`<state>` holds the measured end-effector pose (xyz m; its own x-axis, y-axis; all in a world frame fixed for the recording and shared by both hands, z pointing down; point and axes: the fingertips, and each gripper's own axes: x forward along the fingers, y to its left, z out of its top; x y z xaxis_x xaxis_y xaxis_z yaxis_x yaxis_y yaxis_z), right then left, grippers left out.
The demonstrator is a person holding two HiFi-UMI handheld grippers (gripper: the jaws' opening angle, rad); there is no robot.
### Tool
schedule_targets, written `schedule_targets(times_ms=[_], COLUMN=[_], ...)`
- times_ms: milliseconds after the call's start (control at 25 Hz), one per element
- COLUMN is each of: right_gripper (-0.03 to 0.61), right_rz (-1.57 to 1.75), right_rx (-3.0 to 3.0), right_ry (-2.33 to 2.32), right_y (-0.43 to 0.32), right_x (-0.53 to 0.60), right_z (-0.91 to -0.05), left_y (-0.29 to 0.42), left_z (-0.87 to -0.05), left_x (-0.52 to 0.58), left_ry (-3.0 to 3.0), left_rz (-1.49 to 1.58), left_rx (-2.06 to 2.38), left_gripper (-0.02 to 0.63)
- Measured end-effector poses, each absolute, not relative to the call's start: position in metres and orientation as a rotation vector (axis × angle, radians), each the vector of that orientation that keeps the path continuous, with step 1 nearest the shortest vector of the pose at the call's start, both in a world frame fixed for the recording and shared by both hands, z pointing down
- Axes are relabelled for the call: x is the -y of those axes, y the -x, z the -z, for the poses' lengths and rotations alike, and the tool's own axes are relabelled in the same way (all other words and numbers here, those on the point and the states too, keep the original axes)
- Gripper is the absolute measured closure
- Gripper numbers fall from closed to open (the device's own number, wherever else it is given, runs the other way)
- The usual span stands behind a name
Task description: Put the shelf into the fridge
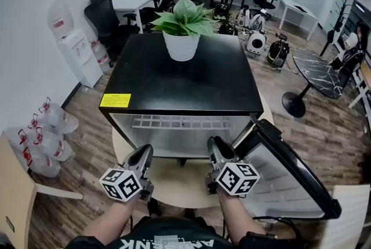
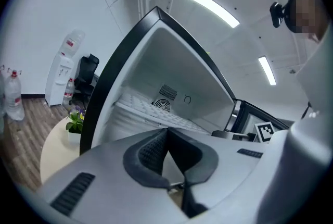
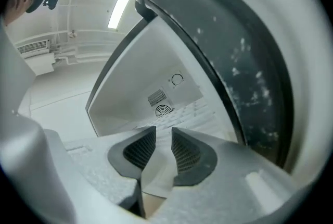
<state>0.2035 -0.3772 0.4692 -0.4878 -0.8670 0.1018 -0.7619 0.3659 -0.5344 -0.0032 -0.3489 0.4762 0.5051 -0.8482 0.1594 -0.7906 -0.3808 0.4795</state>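
Shelf already in fridge, both tools empty at the opening.
White wire shelf [image 1: 181, 122] lies level across the upper part of the fridge [image 1: 191, 83] cavity and looks seated, so the task is probably about done. The fridge stands on the round counter [image 1: 174, 177] with its door [image 1: 293, 172] swung open to the right and a potted plant [image 1: 182, 33] on top. Left tool [image 1: 143, 154] hangs over the counter's near edge, pads pressed together with nothing between them. Right tool [image 1: 218, 146] is just beside it at the door side, jaws narrowly apart and also empty. Judging by looks, the shelf is light, stiff and an open grid, and its coated wire is likely slick. Best taken by the front rail, one tool toward each end, kept level so it doesn't jam.
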Motion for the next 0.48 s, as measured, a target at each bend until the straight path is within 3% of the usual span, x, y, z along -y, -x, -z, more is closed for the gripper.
schedule_targets(times_ms=[480], right_gripper=[0.494], right_rz=[0.536], right_rx=[-2.597], right_ry=[1.438], right_y=[-0.186], right_x=[0.311], right_z=[-0.413], left_y=[0.018], left_z=[-0.42], left_x=[0.3], left_ry=[-2.424], left_rz=[0.123], left_rx=[1.348], left_gripper=[0.612])
